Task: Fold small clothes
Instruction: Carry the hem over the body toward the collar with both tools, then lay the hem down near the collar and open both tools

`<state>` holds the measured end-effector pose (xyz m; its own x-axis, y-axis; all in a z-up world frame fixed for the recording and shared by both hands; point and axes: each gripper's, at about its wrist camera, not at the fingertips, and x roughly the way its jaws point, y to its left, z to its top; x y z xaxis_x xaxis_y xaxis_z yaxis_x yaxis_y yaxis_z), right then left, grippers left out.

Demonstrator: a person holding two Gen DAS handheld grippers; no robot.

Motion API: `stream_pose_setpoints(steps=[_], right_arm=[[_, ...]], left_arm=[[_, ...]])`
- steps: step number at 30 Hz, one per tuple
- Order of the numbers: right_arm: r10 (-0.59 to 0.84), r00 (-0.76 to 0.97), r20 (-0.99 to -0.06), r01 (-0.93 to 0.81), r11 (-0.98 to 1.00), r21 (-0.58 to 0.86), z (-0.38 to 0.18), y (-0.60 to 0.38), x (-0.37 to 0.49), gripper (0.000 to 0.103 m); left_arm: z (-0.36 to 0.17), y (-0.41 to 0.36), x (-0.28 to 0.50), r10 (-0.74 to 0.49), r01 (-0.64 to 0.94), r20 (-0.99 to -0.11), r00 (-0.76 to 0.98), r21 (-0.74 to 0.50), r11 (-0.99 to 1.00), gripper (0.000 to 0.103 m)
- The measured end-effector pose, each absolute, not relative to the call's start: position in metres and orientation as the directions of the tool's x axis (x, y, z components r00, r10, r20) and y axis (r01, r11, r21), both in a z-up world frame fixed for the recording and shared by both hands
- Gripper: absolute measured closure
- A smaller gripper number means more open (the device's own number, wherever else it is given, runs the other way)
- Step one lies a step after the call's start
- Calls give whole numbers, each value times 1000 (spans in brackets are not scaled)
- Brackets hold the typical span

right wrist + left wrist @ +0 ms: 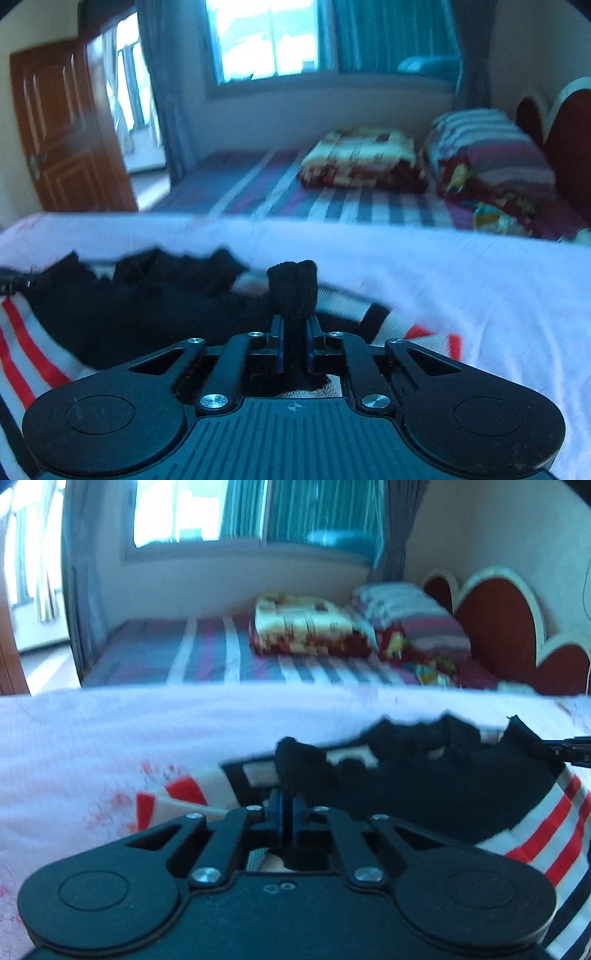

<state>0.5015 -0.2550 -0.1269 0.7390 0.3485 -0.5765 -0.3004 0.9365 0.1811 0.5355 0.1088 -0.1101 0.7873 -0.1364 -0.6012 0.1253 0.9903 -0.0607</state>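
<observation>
A small garment [424, 786] with a black knit top and red, white and navy stripes lies on a white floral sheet [110, 731]. My left gripper [287, 797] is shut on a bunched black edge of it, low in the left wrist view. At that view's right edge my right gripper [554, 751] pinches the garment's other black corner. In the right wrist view the garment [147, 314] spreads to the left, and my right gripper [294, 325] is shut on a raised tuft of black knit. The left gripper [22, 284] shows at that view's left edge, its jaws hidden.
Beyond the sheet's far edge is a bed with a striped cover [207, 653]. On it lie a folded patterned blanket [306, 627] and a striped pillow [413, 620], against a red headboard [495, 620]. A wooden door [62, 129] stands open at the left, with a window [266, 40] behind.
</observation>
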Motion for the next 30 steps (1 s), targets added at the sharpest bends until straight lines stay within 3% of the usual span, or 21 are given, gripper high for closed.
stream_pose_setpoints(steps=[3,7,10,11,12,13,14,16,18,19,20,25,30], right_arm=[[313,788,-531,-249,950,191,-119,-265,501,94],[270,703,-658,-174,962,208,-148,-266,523,94],[290,711,-641,-137,951,279,-149,-275,523,89],[291,713,-638,-141,951,277,-147,-275,523,81],[283,724,-630,-140,953,268,-145,-274,520,57],[262,750,-608,-129,959,254,-140,-275,514,39],[245,783,-572,-122,962,245,-133,-276,508,37],[259,806,-532,-152,959,238,-121,-273,498,38],[303,776,-552,-209,951,228,-116,-257,502,41],[317,762,-565,-240,948,209,-115,-244,502,51],[339,745,-574,-278,941,195,-114,-228,506,54],[407,662,-629,-403,901,159,-125,-155,514,55],[364,655,-662,-441,896,56,-150,-139,514,55]], left_arm=[[-104,109,534,-98,83,-560,822,-52,995,100],[-126,116,553,-44,7,-647,761,-59,998,99],[-125,115,558,-32,-6,-653,757,-55,998,96],[-123,114,558,-28,-1,-654,756,-45,999,91],[-122,116,558,-19,-10,-654,756,-41,999,84],[-120,118,557,-5,-32,-655,756,-45,998,62],[-116,121,554,0,-55,-650,760,-64,996,42],[-104,123,540,-3,-68,-590,807,-98,993,38],[-96,106,538,7,-45,-582,813,-51,998,38],[-93,92,541,-9,-12,-589,808,-31,999,39],[-92,77,544,-33,29,-591,806,-16,999,38],[-111,8,558,-119,214,-659,742,65,975,38],[-126,17,559,-99,190,-689,718,57,980,33]])
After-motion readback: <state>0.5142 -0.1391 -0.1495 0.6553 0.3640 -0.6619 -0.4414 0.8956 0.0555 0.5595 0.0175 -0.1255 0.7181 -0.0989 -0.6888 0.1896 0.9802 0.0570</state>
